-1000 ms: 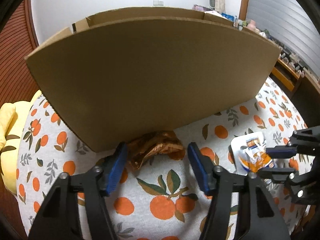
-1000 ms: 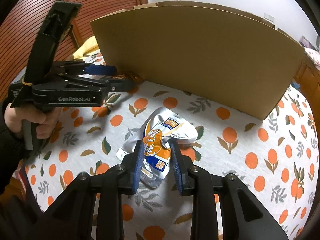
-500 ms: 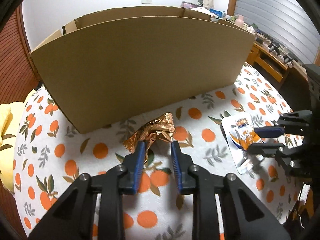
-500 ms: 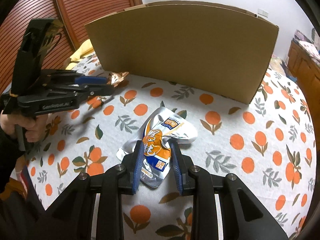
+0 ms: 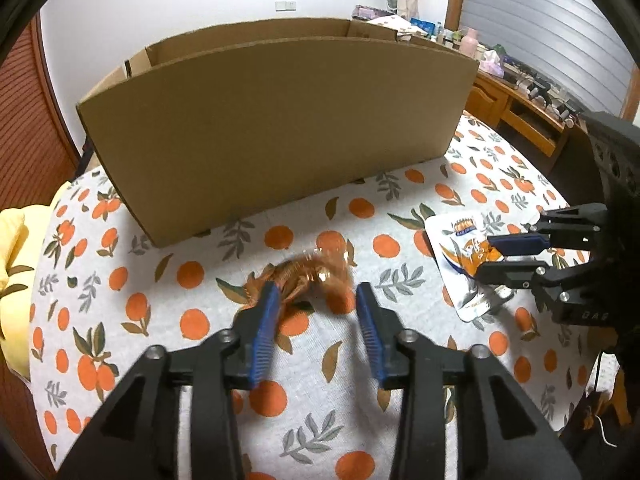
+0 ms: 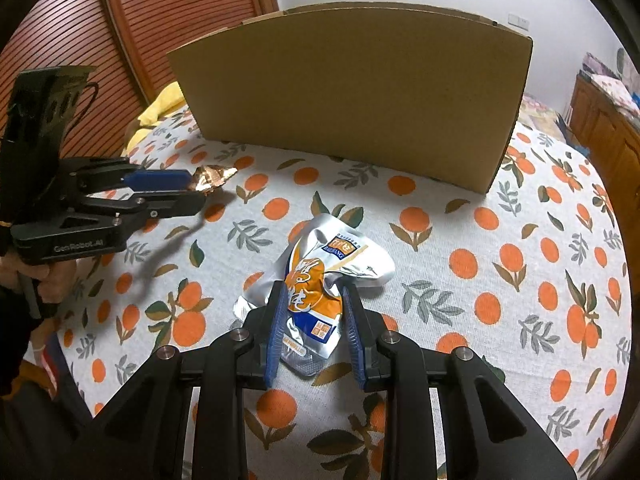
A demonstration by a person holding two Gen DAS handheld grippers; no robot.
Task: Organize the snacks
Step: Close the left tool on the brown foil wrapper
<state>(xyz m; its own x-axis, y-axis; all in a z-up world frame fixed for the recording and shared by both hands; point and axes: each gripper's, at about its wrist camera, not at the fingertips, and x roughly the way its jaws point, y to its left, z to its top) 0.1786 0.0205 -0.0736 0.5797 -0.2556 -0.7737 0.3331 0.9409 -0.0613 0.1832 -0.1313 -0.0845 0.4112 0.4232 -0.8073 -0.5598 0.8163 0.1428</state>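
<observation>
A crumpled copper-brown snack wrapper (image 5: pixel 308 276) lies blurred on the orange-print tablecloth just ahead of my left gripper (image 5: pixel 316 300), whose jaws stand open around its near end; it also shows in the right wrist view (image 6: pixel 210 178) at the left gripper's (image 6: pixel 188 190) tips. My right gripper (image 6: pixel 312 300) is shut on a silver and orange snack pouch (image 6: pixel 320 276), which also shows in the left wrist view (image 5: pixel 464 248). A large open cardboard box (image 5: pixel 280 136) stands behind both, also in the right wrist view (image 6: pixel 360 92).
The round table (image 6: pixel 520 240) carries a white cloth with orange fruit print. A yellow cushion (image 5: pixel 12 240) lies off the left edge. Wooden furniture with small items (image 5: pixel 520 96) stands at the right, a slatted wooden door (image 6: pixel 160 20) at the left.
My left gripper pulled the copper wrapper back from the box, closing on it, and its jaws have now opened; the wrapper is blurred. The right gripper stays shut on the pouch, drawn back a little.
</observation>
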